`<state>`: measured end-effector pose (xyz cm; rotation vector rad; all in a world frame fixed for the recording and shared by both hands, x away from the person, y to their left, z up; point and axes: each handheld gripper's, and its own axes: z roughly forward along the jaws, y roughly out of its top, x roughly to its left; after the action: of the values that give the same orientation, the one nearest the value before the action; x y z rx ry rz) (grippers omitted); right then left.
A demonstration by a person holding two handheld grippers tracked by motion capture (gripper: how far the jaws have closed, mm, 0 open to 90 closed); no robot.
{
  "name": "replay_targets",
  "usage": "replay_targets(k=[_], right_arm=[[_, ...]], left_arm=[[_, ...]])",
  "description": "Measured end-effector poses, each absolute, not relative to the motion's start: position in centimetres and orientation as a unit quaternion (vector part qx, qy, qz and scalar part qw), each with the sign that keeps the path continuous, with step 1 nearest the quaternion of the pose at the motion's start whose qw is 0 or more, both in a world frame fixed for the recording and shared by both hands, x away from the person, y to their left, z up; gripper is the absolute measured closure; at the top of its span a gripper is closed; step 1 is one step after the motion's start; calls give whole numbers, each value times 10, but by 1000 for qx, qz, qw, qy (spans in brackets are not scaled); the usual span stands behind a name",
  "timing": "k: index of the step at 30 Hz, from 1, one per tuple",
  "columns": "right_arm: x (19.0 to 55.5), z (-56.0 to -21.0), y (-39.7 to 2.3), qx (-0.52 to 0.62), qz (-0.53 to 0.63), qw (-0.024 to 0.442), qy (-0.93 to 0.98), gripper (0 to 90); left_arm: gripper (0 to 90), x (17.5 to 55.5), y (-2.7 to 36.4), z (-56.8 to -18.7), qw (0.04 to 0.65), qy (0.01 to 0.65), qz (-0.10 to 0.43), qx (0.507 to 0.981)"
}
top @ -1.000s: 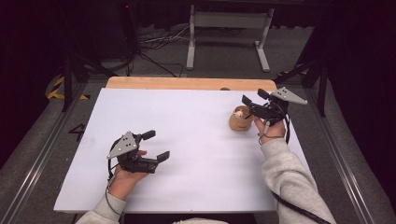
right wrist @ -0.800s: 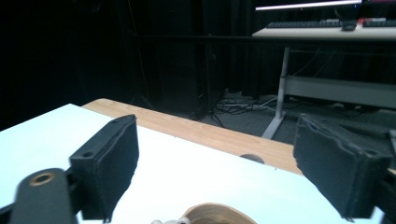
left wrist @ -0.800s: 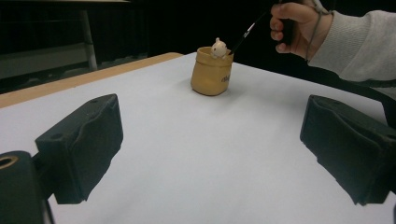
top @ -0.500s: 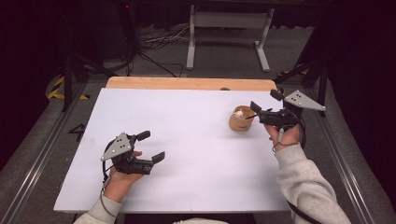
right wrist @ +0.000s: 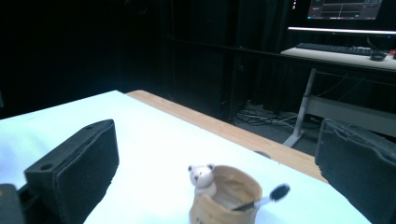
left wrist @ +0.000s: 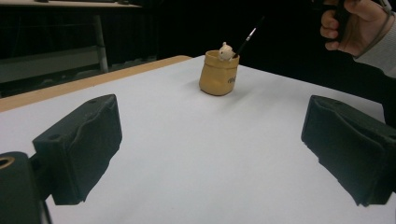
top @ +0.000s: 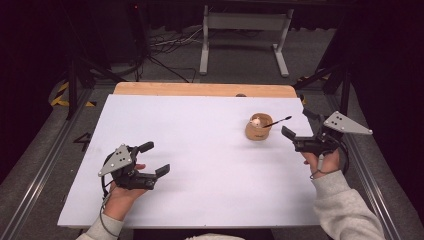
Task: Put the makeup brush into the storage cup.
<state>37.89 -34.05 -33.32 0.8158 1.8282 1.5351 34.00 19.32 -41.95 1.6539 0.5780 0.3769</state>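
The jaws of the right gripper [top: 295,127] stand as wide as they go with nothing between them; they have just been opening, and the gripper hangs at the right of the high view, just beside the small tan cup [top: 258,128] but apart from it. The left gripper [top: 152,159], low at the left of that view, is also spread wide and empty over the white desk [top: 200,150], well apart from the cup. The cup sits right of centre in the high view, with a little white bear figure [right wrist: 202,177] perched at its rim and a thin dark brush [right wrist: 261,199] leaning out of it, bristle end up. The cup looks light and stiff, probably ceramic or moulded resin, so it would likely slide or tip if nudged near the top; its smooth rounded wall suggests taking hold low across the body. The brush is slender, light and free to roll along the rim, best pinched on its upper shaft. The bear looks fragile and is best left alone. A small dark mark shows on the cup's side in the left gripper view, too small to read
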Motion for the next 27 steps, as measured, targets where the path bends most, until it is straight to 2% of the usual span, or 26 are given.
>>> replay_targets(k=[15,27], right_arm=[[347,-366,-340,285,577,281,712,0],[338,-394,-334,282,578,274,715,0]], left_arm=[[57,330,214,-426,623,265,171,716],[55,322,221,-430,625,271,171,712]])
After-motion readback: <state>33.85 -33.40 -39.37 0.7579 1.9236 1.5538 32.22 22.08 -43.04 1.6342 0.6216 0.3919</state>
